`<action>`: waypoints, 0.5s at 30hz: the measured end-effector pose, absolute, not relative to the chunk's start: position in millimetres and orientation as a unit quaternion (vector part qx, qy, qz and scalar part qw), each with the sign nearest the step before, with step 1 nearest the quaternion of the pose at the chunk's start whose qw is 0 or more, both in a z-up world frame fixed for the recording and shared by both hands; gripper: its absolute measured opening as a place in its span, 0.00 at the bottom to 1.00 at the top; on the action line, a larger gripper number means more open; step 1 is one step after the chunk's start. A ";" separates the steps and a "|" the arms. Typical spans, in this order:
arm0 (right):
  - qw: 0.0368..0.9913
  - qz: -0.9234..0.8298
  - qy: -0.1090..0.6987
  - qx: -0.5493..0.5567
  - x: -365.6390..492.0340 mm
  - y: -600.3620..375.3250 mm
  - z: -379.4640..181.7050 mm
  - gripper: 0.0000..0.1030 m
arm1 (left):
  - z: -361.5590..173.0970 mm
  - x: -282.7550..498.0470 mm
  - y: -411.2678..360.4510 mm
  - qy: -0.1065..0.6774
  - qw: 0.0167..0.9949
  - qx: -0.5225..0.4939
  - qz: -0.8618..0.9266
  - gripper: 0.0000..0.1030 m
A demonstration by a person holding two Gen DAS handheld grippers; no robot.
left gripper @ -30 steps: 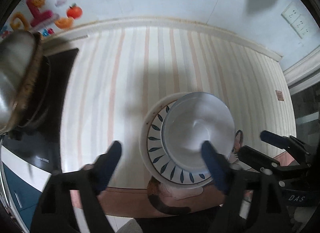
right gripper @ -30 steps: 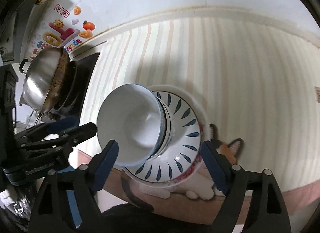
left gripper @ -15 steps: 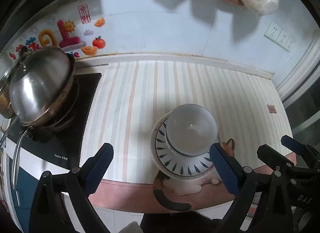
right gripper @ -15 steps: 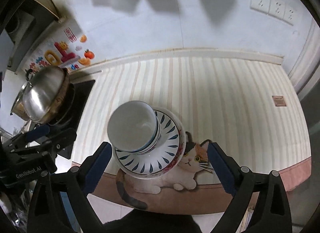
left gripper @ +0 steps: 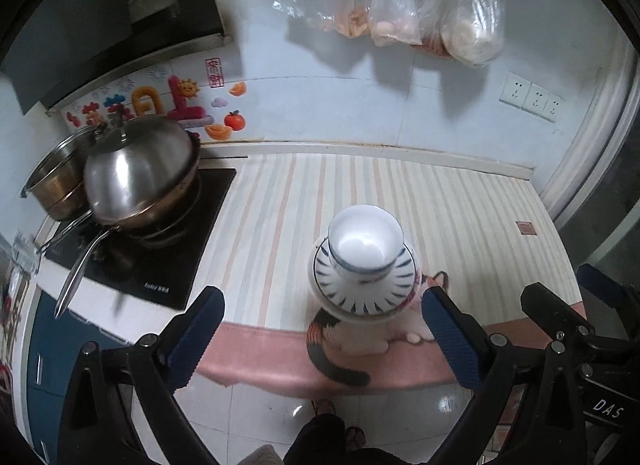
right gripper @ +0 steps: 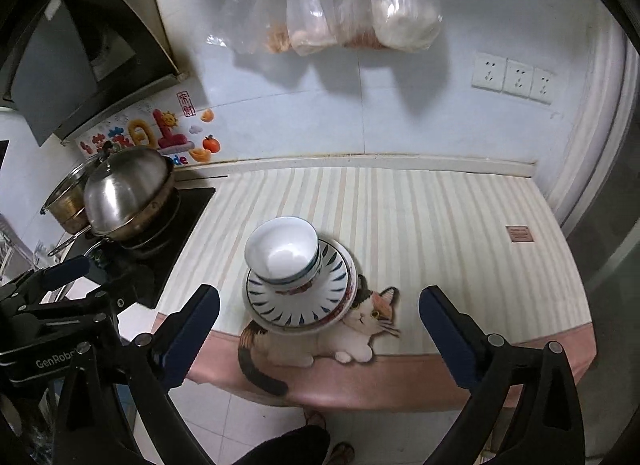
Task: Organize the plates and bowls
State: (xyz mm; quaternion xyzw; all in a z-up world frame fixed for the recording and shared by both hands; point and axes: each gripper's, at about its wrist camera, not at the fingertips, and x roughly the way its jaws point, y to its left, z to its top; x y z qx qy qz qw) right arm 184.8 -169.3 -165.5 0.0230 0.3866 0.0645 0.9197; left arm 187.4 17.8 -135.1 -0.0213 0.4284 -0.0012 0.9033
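Note:
A white bowl with a blue rim (left gripper: 365, 239) (right gripper: 282, 251) sits nested on other bowls, on a stack of plates. The top plate (left gripper: 362, 291) (right gripper: 296, 305) has blue leaf marks; a red-rimmed plate (right gripper: 352, 293) lies under it. The stack stands near the front edge of the striped counter. My left gripper (left gripper: 322, 331) is open and empty, held back above the counter's front edge. My right gripper (right gripper: 320, 329) is open and empty, likewise pulled back. The right gripper also shows at the left wrist view's right edge (left gripper: 568, 317).
A steel-lidded wok (left gripper: 138, 173) (right gripper: 124, 189) and a pot (left gripper: 56, 185) sit on the black hob (left gripper: 160, 261) at left. A cat picture (right gripper: 360, 329) marks the counter's front. Plastic bags (right gripper: 360, 9) hang on the wall. Sockets (right gripper: 512, 75) at right. Tiled floor lies below.
Both grippers have drawn back and up from the stack, which now looks smaller and farther away. The bowls and plates have not moved. Both grippers stay open.

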 end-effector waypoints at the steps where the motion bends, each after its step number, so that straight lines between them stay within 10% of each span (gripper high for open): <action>1: 0.920 0.068 0.385 0.024 176.8 -169.7 -163.0 0.99 | -131.3 176.6 18.1 0.424 0.905 -0.023 0.002 0.98; 15: 0.941 0.065 0.331 0.012 46.5 -155.8 -110.0 1.00 | -88.6 72.0 30.9 0.374 0.927 -0.011 0.010 0.98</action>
